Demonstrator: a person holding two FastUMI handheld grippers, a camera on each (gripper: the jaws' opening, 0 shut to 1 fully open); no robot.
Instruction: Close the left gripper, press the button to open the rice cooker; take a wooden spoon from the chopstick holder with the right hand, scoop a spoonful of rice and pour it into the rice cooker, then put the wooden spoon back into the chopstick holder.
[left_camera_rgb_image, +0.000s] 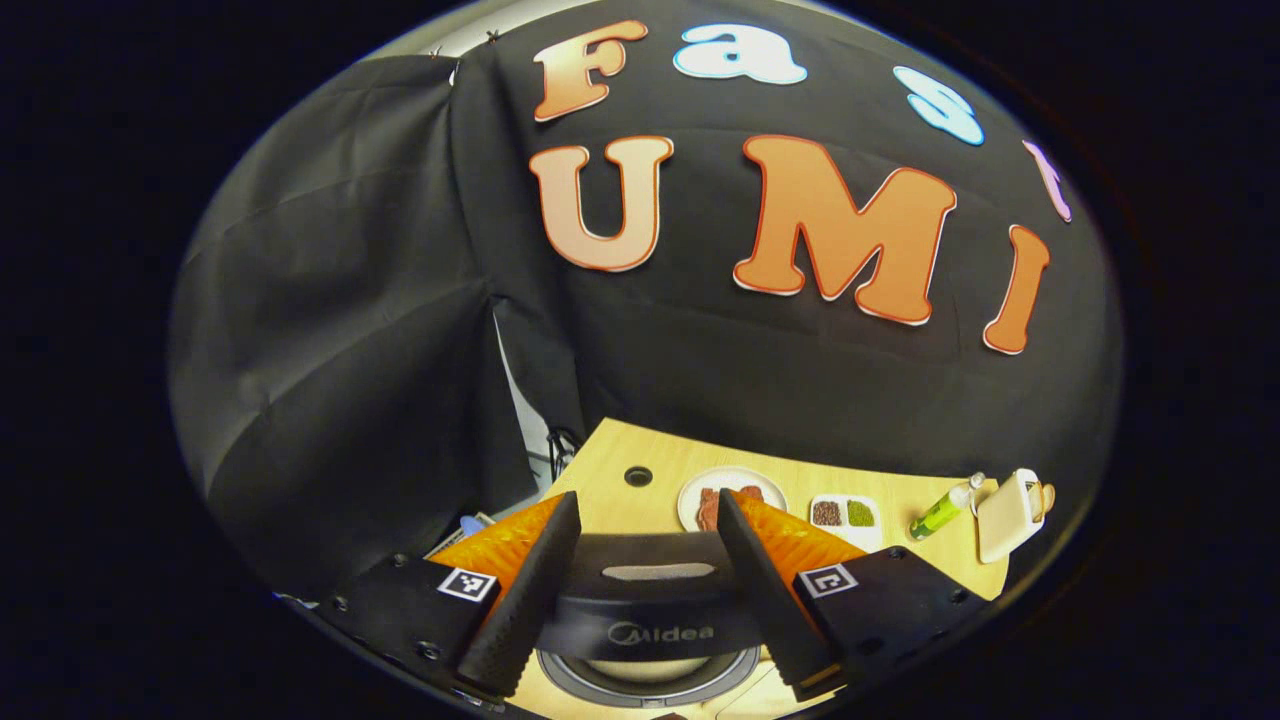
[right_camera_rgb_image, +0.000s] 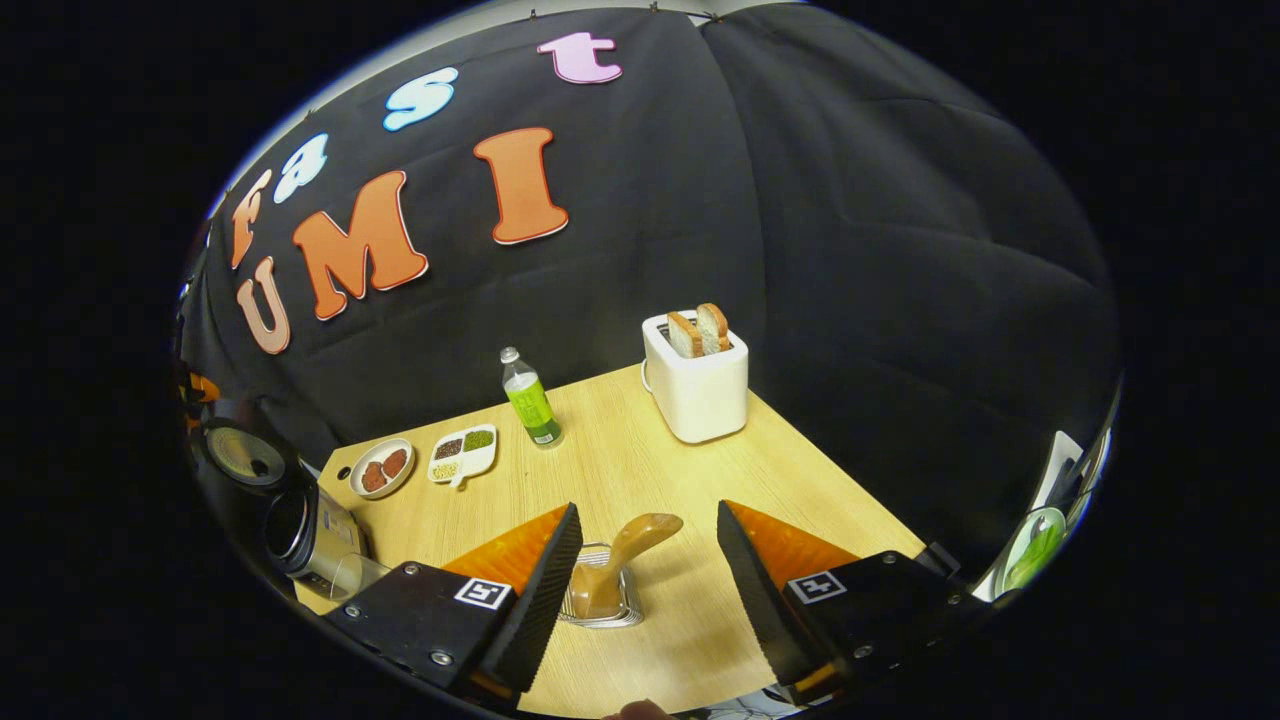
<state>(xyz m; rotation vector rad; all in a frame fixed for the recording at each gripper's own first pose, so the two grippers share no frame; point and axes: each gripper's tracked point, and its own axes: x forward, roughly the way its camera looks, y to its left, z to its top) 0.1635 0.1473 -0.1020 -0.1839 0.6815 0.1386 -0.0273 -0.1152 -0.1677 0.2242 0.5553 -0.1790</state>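
Rice cooker (left_camera_rgb_image: 650, 610) lid raised beneath the spread left gripper (left_camera_rgb_image: 648, 560), so button step judged done; right gripper (right_camera_rgb_image: 645, 560) spread, hovering just short of wooden spoon (right_camera_rgb_image: 625, 555) standing in chopstick holder (right_camera_rgb_image: 600, 605), next: advance and pinch the handle

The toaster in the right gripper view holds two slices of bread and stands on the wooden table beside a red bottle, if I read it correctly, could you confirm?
Nearly right, but the bottle is green with a clear neck and pale cap, not red. The right gripper view shows it standing upright on the wooden table, left of the white toaster, which does hold two slices of bread.
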